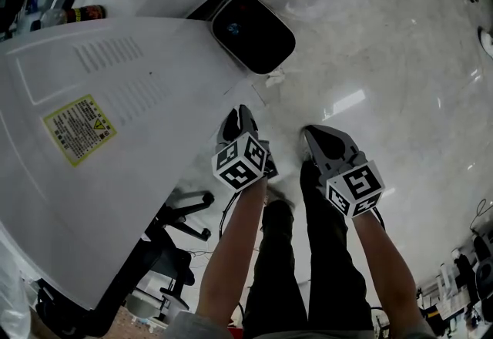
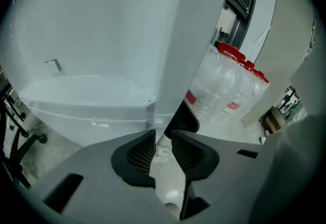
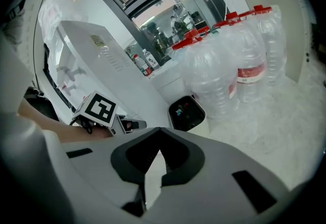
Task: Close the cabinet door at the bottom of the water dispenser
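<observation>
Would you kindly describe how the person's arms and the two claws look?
Both the left claw and the right claw have grey bodies, dark pads and a white cube bearing black square markers. The forearms are bare; a grey sleeve edge shows near the left elbow.

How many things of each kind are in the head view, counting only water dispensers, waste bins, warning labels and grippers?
Large white plastic water dispenser: 1
Black rounded waste bin: 1
Yellow rectangular warning label: 1
Grey two-jaw grippers: 2 (left gripper, right gripper)
Total: 5
</observation>
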`<action>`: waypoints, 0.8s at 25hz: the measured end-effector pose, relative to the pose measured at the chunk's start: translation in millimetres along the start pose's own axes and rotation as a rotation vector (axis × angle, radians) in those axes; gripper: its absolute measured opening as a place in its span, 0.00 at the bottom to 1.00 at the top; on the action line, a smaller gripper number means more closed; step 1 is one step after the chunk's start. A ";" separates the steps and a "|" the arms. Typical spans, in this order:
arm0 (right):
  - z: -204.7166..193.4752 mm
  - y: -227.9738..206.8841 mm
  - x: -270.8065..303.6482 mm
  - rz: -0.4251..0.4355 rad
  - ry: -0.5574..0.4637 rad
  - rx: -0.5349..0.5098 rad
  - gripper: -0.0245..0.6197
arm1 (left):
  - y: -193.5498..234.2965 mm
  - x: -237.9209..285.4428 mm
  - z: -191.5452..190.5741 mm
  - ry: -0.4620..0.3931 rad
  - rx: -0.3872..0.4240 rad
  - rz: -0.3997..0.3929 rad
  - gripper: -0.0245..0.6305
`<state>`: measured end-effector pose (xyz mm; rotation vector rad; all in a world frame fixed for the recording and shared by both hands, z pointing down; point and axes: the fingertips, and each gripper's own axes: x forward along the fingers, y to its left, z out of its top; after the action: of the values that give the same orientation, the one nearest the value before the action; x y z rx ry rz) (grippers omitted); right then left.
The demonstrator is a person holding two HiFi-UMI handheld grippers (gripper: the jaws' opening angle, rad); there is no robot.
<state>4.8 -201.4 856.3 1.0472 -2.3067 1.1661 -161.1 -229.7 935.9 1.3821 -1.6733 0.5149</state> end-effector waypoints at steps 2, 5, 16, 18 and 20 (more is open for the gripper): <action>-1.1 1.3 -0.7 0.001 0.002 0.000 0.05 | -0.9 -1.8 -1.3 0.002 0.000 -0.003 0.19; -3.6 5.7 -1.6 0.006 -0.002 -0.004 0.05 | -0.6 -6.8 -4.7 0.002 0.002 -0.008 0.20; -11.9 41.1 -24.5 0.002 -0.031 -0.008 0.05 | -9.7 -67.8 -14.6 -0.032 0.107 -0.079 0.15; -9.1 52.8 -31.8 0.004 -0.042 -0.013 0.05 | -10.3 -85.3 -13.3 -0.042 0.121 -0.091 0.13; -7.5 66.7 -41.9 0.004 -0.050 -0.009 0.05 | -10.3 -107.3 -13.6 -0.042 0.122 -0.105 0.11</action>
<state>-17.3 -150.3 800.0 1.0805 -2.3509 1.1424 -147.3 -161.4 852.5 1.5705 -1.6148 0.5379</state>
